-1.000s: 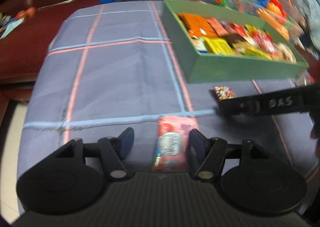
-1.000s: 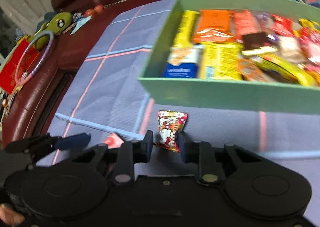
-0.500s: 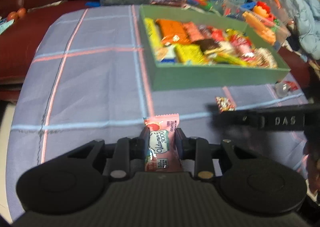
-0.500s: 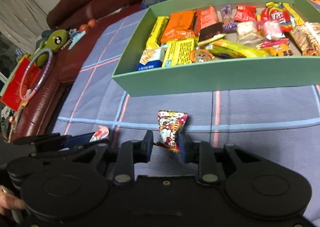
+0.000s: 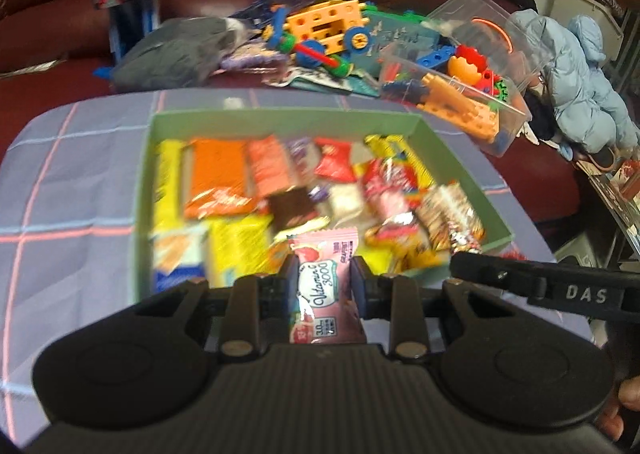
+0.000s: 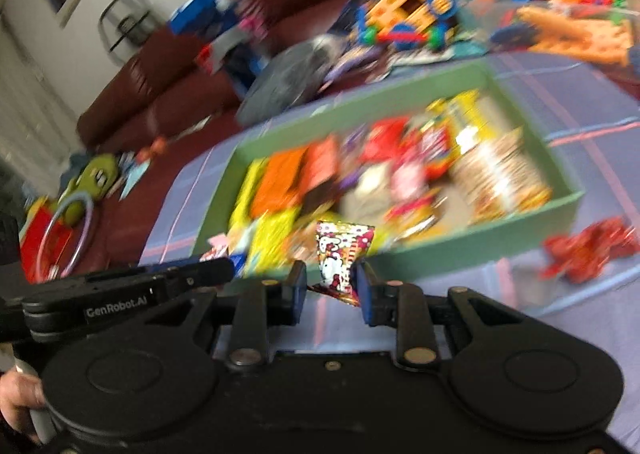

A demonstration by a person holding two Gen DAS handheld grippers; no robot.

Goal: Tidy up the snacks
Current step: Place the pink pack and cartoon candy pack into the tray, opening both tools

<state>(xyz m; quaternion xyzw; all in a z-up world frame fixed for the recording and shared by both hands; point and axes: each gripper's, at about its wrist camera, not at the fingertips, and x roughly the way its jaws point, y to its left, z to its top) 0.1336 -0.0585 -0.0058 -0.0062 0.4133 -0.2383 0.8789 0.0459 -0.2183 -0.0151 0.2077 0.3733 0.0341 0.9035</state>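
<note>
Between the pads of the left gripper [image 5: 324, 280], which have just closed on it, a pink vitamin sachet [image 5: 326, 286] stands upright, pinched at its sides. Beyond its tip lies the green tray [image 5: 460, 157] of snacks on the checked cloth [image 5: 72, 181]. Alongside, the right gripper [image 6: 331, 281] pinches a small patterned candy packet [image 6: 342, 258] before the tray's near wall.

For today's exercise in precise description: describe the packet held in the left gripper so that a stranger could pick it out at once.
Start at the green box of snacks on the checked blue cloth. In front of its near wall, the left gripper is shut on a pink packet, held upright. Unlike the yellow and orange wrappers behind it, it is pale pink with "Vitamin C 3000" on a white label.
</note>
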